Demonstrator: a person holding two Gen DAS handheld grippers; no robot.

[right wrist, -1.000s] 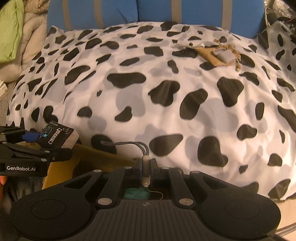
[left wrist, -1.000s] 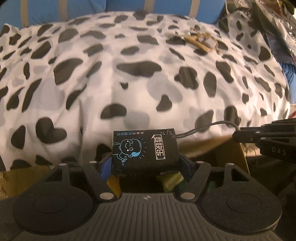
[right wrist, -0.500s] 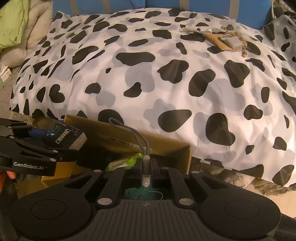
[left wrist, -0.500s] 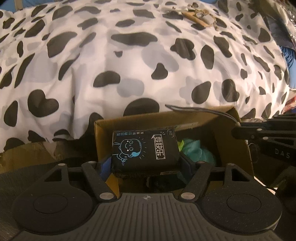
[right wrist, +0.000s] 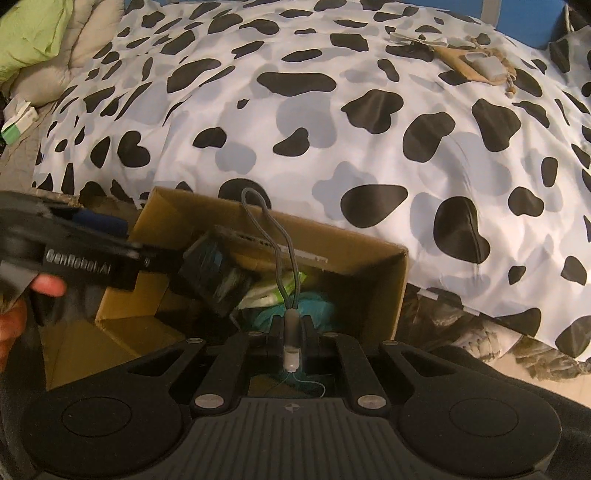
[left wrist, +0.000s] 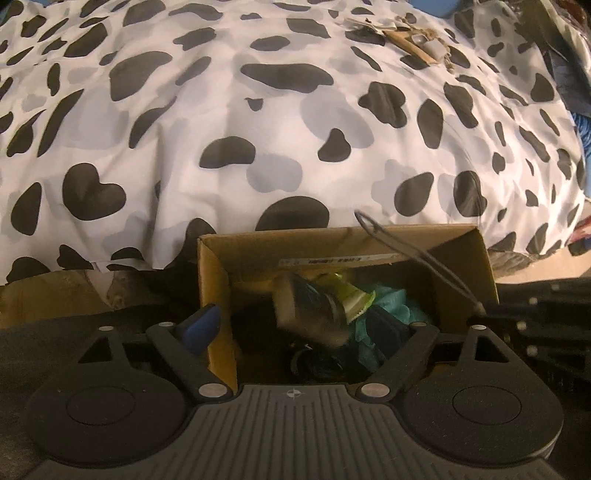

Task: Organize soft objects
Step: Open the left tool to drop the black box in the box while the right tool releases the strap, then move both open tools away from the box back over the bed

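Note:
A black tissue pack (left wrist: 310, 310) with blue print tumbles, blurred and tilted, inside the open cardboard box (left wrist: 332, 238). My left gripper (left wrist: 291, 326) hangs over the box with its jaws opening; its blue-padded fingers (left wrist: 201, 325) stand clear of the pack. In the right wrist view that pack (right wrist: 210, 266) sits just off the left gripper (right wrist: 92, 251) tip, over the box (right wrist: 369, 254). My right gripper (right wrist: 291, 325) is shut on the plug end of a grey cable (right wrist: 258, 210), which loops up over the box. A green packet (left wrist: 351, 295) and a teal fluffy item (left wrist: 395, 302) lie inside.
The cow-print duvet (right wrist: 332, 110) fills the bed behind the box. A tan pouch with small items (right wrist: 472, 62) rests at its far right. A green pillow (right wrist: 29, 33) and a small box (right wrist: 18, 122) lie at the left. A person's hand (right wrist: 11, 317) holds the left gripper.
The left jaws spread apart and the black pack left them, dropping into the box. Both cameras tipped downward, bringing the box interior into view. The right gripper kept the cable.

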